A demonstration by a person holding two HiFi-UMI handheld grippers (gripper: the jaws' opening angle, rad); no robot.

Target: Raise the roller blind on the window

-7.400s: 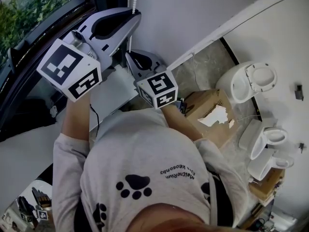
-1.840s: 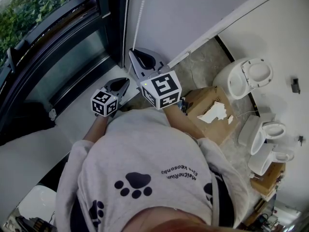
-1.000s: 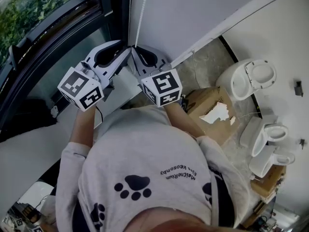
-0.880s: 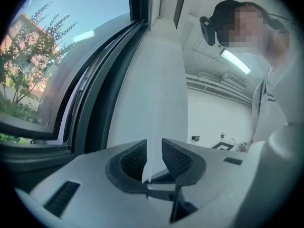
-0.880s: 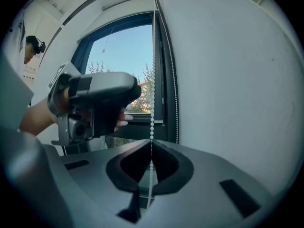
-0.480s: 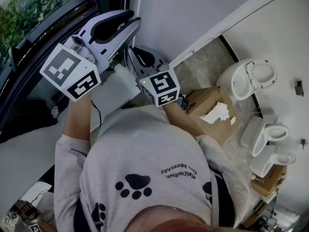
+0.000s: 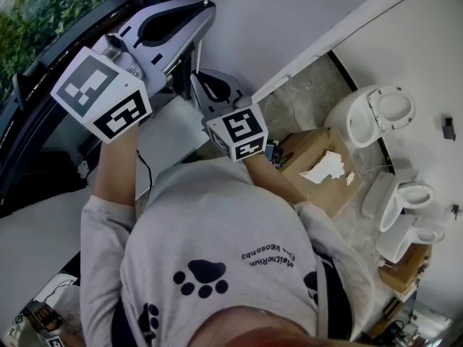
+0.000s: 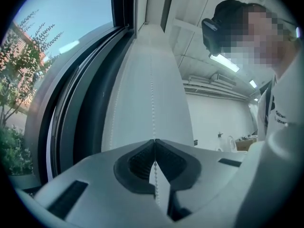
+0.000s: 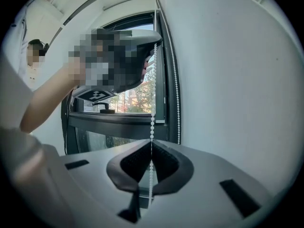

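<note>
Left gripper view shows our left gripper (image 8: 155,142) just closed on the bead chain (image 8: 152,99) beside the window frame (image 8: 122,13); right gripper (image 9: 151,146) pinches it lower. Seemingly light, limp, slippery: we clamp firmly.

the left gripper (image 8: 154,141) has just closed its jaws on the white bead chain (image 8: 152,89), which runs straight up a white wall (image 8: 172,99). a dark window frame (image 8: 78,108) stands left, trees (image 8: 14,141) outside.
</note>
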